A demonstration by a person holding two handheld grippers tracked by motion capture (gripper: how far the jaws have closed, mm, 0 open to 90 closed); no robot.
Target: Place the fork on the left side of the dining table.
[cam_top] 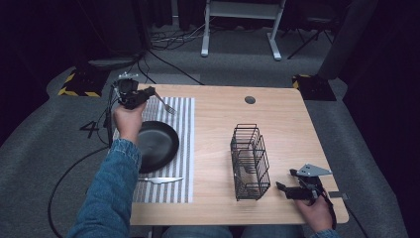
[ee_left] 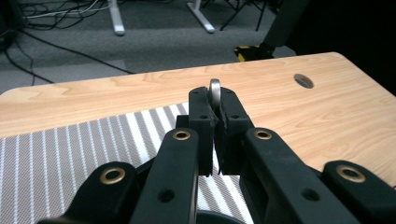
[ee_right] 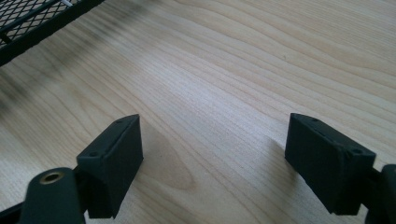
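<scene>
Right gripper (cam_top: 286, 189) jaws apart; left gripper (cam_top: 146, 95) jaws clamp a fork (cam_top: 165, 104), tines slanting toward the wire rack (cam_top: 249, 162).

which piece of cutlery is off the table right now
The fork, clamped in the left hand-held gripper above the striped mat. The knife lies flat on the mat below the black plate.

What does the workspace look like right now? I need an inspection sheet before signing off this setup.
Surface: wooden table, striped mat at its left.
Job's things: fork clamped in left gripper; black plate and knife on the mat.
Clutter: wire rack right of centre.
Grippers: left shut on the fork's handle; right gripper open, low over bare wood.
Cables: one trails from the left gripper down to the floor; more on the carpet beyond.
Surroundings: grey carpet, white desk legs, hazard-striped blocks.
</scene>
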